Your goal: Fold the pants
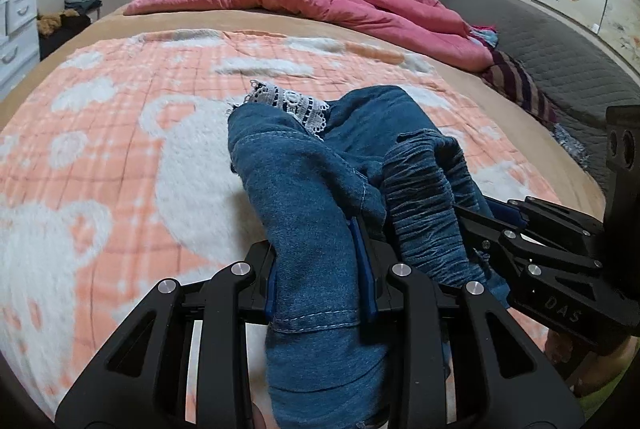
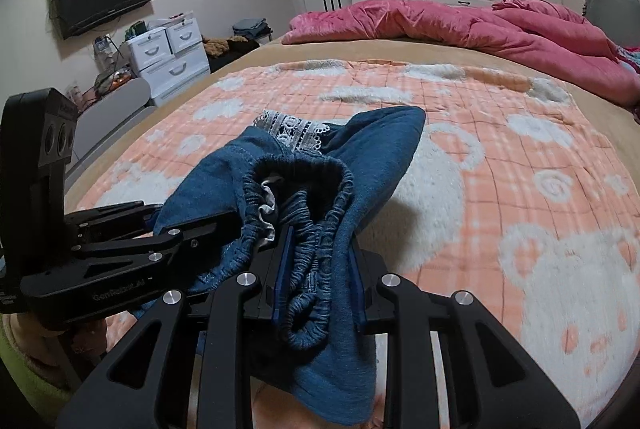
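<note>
The left tool (image 1: pixel 322 269) is clamping the jeans (image 1: pixel 304 165) at a stitched hem; the right tool (image 2: pixel 318 269) is pinching their elastic waistband (image 2: pixel 304 213). Only the right view is showing a television (image 2: pixel 105 3) at ten o'clock, beyond the peach bear blanket (image 2: pixel 520 197) covering the bed (image 2: pixel 256 59).

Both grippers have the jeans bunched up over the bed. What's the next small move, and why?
Probably draw the two grippers apart sideways. The left gripper pinches a denim leg and the right gripper pinches the elastic waistband, close together, so the jeans hang crumpled above the peach blanket. Spreading should flatten them for laying down.
</note>
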A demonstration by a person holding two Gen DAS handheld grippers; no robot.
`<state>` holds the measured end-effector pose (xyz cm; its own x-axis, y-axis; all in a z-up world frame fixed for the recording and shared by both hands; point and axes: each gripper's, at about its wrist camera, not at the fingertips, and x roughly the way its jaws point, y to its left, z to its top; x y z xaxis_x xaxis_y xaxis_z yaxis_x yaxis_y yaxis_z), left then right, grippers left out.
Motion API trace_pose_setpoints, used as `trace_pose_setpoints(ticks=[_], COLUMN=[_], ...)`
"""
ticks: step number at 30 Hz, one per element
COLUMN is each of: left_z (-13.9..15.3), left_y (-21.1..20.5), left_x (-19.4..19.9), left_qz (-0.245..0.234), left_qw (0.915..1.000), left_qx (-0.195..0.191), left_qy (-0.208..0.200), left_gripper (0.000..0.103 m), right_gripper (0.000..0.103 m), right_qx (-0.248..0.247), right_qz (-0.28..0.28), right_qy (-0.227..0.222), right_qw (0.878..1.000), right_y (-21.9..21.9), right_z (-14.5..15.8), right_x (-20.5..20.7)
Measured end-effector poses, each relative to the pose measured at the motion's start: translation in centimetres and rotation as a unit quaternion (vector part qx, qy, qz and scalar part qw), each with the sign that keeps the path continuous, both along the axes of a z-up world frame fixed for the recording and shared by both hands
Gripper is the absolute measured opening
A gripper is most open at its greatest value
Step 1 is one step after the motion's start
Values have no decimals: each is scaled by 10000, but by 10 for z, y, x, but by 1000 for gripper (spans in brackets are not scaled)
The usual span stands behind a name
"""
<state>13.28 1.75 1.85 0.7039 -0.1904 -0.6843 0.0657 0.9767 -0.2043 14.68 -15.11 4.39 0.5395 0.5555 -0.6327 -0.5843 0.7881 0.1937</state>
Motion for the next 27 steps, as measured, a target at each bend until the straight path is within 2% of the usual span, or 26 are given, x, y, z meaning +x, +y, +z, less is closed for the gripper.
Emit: trace_pose_setpoints(ticks=[6, 17, 21, 27], left_z=[-14, -35, -41, -45], left_y=[10, 17, 23, 27], left_x=[21, 26, 26, 23], left_qz=[54, 103, 158, 233], left_qw=[10000, 9996, 9993, 9992], left_qx=[-31, -11, -62, 38], left_qy=[72, 255, 336, 332], left_gripper=[22, 24, 30, 43], right_gripper=[24, 24, 27, 36], right_qx=[-24, 13, 124, 45], right_qz=[-32, -163, -244, -315], right_qy=[116, 498, 696, 706], right_qw=[9999, 9986, 9972, 9970], right_y=[9, 7, 0, -2], right_z=[-16, -43, -51, -55], right_x=[25, 45, 49, 49])
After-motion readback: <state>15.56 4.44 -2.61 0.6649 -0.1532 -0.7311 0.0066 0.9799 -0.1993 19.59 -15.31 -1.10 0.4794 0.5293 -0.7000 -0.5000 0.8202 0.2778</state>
